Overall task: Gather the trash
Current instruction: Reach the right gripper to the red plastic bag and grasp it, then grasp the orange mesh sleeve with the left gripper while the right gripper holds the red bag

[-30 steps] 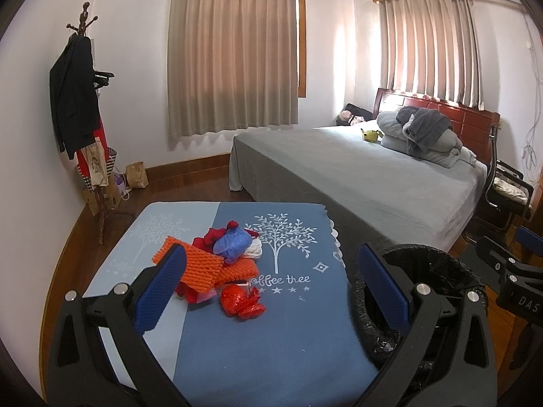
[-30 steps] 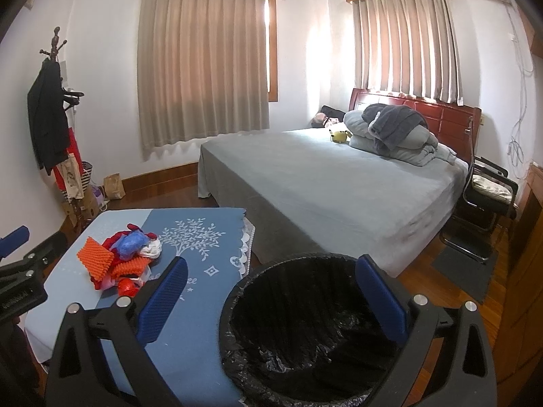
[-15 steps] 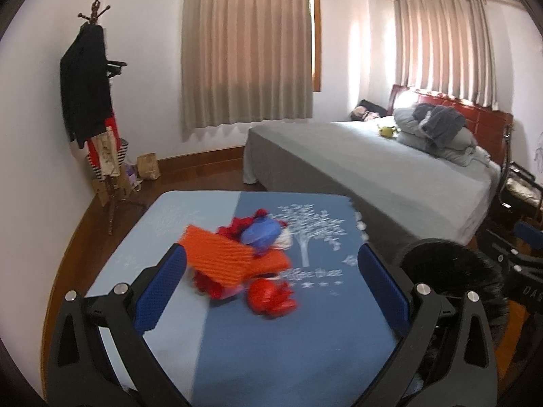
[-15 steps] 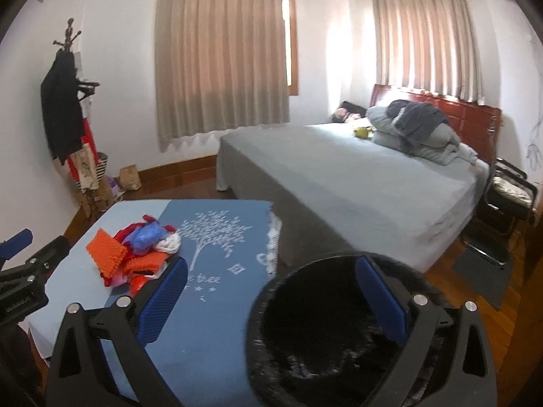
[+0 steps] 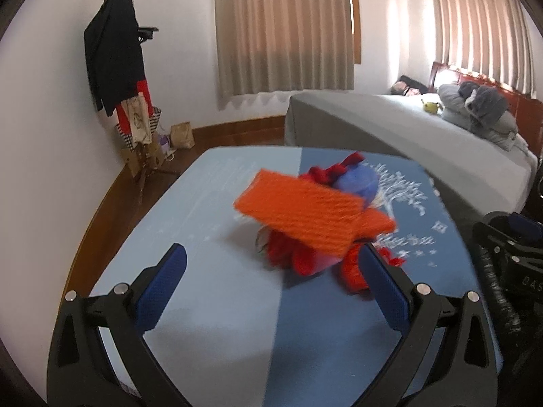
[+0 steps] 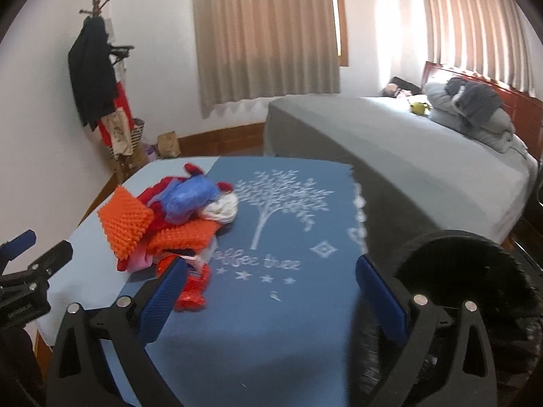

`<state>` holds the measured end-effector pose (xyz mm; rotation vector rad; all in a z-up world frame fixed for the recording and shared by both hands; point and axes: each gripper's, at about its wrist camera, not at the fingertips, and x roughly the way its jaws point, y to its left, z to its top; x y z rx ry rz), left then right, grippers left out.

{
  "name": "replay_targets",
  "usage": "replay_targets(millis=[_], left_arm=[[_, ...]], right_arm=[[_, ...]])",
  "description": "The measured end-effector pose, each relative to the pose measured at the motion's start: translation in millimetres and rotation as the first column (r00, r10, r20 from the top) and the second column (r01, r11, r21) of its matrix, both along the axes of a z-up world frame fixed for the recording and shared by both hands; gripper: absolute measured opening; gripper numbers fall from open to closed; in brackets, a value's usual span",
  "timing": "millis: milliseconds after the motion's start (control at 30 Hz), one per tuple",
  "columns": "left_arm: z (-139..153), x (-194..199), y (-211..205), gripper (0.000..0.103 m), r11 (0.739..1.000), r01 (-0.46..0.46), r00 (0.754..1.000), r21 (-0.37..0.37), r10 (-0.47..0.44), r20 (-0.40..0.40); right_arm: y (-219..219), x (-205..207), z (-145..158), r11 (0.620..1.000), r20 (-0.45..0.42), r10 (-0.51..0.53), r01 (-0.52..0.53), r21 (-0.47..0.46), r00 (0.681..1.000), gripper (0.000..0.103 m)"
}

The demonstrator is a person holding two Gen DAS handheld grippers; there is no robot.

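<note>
A pile of trash lies on a blue-clothed table (image 5: 210,305): orange foam netting (image 5: 305,213), red crumpled wrappers (image 5: 298,261), a blue plastic bag (image 6: 190,196) and white paper (image 6: 220,208). My left gripper (image 5: 271,291) is open and empty, just in front of the pile. My right gripper (image 6: 271,295) is open and empty over the table (image 6: 271,322), with a red wrapper (image 6: 193,291) by its left finger. A bin with a black liner (image 6: 468,278) stands right of the table.
A grey bed (image 6: 407,149) stands behind the table, with folded bedding (image 6: 471,112) at its head. A coat rack with dark clothes (image 5: 115,64) stands by the left wall. A brown paper bag (image 5: 181,134) sits on the floor.
Both grippers have moved left and closer to the table; the trash pile now looms nearer in the left wrist view, and the bin has slid to the right edge of both views.
</note>
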<state>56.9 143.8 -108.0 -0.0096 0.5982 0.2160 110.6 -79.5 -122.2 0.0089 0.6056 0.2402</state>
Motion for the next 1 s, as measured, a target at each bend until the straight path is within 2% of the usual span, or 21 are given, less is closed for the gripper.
replay_targets(millis=[300,500,700,800,867,933,1000], left_arm=[[-27,12,34,0.098,0.999,-0.040,0.998,-0.016,0.039,-0.045],[-35,16,52,0.098,0.997,-0.070,0.996,-0.022,0.069,-0.065],[-40,19,61,0.098,0.996,-0.084,0.994,-0.036,0.081,-0.078],[-40,19,62,0.098,0.996,-0.084,0.994,-0.036,0.082,-0.076],[-40,20,60,0.098,0.996,-0.082,0.994,-0.037,0.079,-0.075],[-39,20,57,0.098,0.997,-0.073,0.995,-0.039,0.069,-0.075],[-39,21,52,0.098,0.997,-0.060,0.996,-0.040,0.057,-0.074]], right_arm=[[54,28,-41,0.996,-0.077,0.076,-0.078,-0.031,0.994,0.097],[80,36,-57,0.992,-0.111,0.110,-0.116,-0.052,0.988,0.095],[99,41,-71,0.982,-0.165,0.155,-0.170,-0.080,0.974,0.086],[102,41,-72,0.974,-0.185,0.210,-0.222,-0.044,0.960,0.071],[104,41,-72,0.964,-0.201,0.261,-0.267,-0.002,0.944,0.046],[104,38,-72,0.953,-0.216,0.302,-0.300,0.042,0.928,0.035],[104,37,-70,0.952,-0.211,0.306,-0.306,0.035,0.928,0.033]])
